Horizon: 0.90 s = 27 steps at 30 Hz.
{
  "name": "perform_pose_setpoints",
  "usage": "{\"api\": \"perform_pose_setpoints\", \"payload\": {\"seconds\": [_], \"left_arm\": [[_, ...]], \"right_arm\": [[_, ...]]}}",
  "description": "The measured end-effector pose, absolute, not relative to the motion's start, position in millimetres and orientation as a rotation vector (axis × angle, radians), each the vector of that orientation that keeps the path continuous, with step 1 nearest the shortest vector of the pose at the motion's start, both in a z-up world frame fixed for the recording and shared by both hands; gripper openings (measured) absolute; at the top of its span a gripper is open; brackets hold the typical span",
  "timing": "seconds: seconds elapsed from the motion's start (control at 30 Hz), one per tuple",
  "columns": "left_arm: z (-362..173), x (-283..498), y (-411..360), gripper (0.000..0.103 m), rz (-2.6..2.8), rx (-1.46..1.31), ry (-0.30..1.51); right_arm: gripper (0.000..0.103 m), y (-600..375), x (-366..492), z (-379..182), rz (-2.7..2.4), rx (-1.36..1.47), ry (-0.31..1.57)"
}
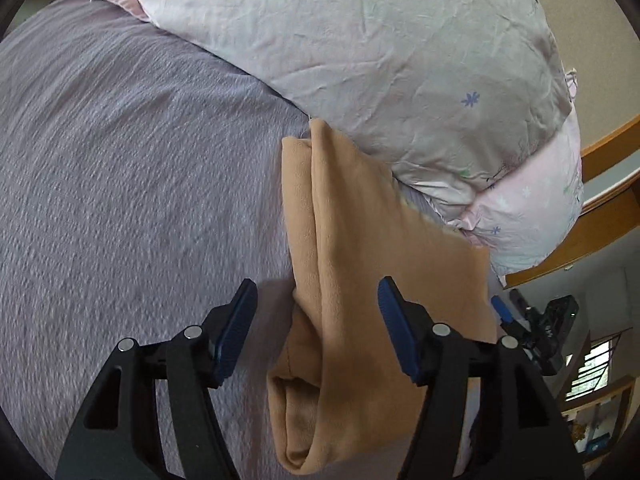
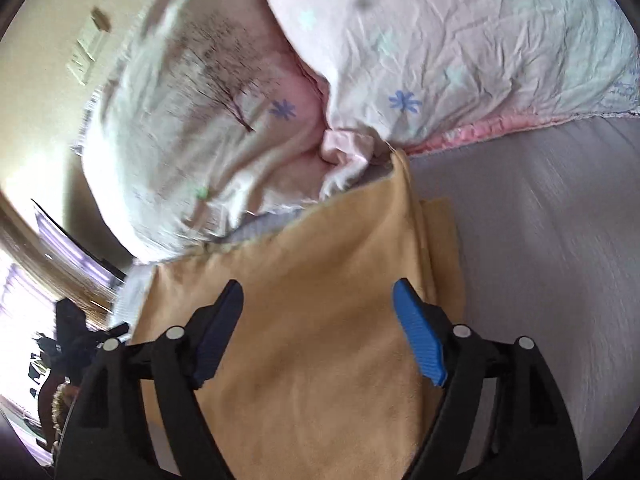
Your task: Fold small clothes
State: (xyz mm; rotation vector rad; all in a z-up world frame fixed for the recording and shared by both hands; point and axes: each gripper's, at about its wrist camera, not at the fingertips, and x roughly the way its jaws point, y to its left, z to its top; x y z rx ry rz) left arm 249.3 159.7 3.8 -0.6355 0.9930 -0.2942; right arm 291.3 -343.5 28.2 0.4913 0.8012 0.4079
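Note:
A tan garment [image 1: 352, 264] lies folded lengthwise on the lavender bedspread [image 1: 120, 180], its far end against the pillows. My left gripper [image 1: 318, 304] is open and empty, its jaws standing either side of the garment's near part, above it. In the right wrist view the same tan garment [image 2: 320, 300] fills the lower middle. My right gripper [image 2: 318, 304] is open and empty above the cloth. The right gripper [image 1: 532, 328] also shows at the right edge of the left wrist view.
A white floral pillow [image 1: 380, 60] and a pink one [image 1: 532, 208] lie at the head of the bed, touching the garment's far end. A wooden headboard [image 1: 608, 216] stands to the right. The bedspread [image 2: 540, 260] stretches wide beside the garment.

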Motion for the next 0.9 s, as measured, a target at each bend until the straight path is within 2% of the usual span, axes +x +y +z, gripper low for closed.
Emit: {"api": "perform_pose_setpoints", "payload": {"seconds": [0.03,0.17,0.2,0.27,0.33,0.53,0.7,0.83,0.9], "left_arm": [[4.1,248.1,157.9,0.063,-0.301,-0.642,0.996],[-0.3,252.1,142.0,0.062,-0.327,-0.662,1.007],[-1.0,252.2,138.5,0.059,-0.336,-0.655,1.013],[-7.6,255.1,131.5,0.022,-0.334,-0.688,1.039],[-11.6,255.1,137.5,0.016,-0.348,-0.777,1.033],[42.2,258.2,109.1,0.013,-0.437,-0.808,0.936],[87.4,282.9,0.3,0.013,-0.636,-0.721,0.907],[65.3,303.9,-120.7,0.013,-0.792,-0.679,1.014],[41.0,315.7,-162.3,0.013,-0.928,-0.759,1.103]], "right_arm": [[0.089,-350.2,287.1,29.4,0.429,0.524,0.755],[0.089,-359.3,288.6,29.0,0.451,0.600,0.720],[0.089,-366.6,283.8,27.9,0.450,0.615,0.715],[0.089,-362.4,291.4,30.2,0.444,0.638,0.725],[0.089,-361.8,291.7,30.6,0.444,0.653,0.726],[0.089,-375.3,282.8,36.4,0.434,0.699,0.645],[0.089,-393.6,277.8,39.3,0.400,0.753,0.601],[0.089,-412.0,276.7,36.7,0.328,0.754,0.595],[0.089,-419.8,276.8,33.6,0.274,0.719,0.607]]}}
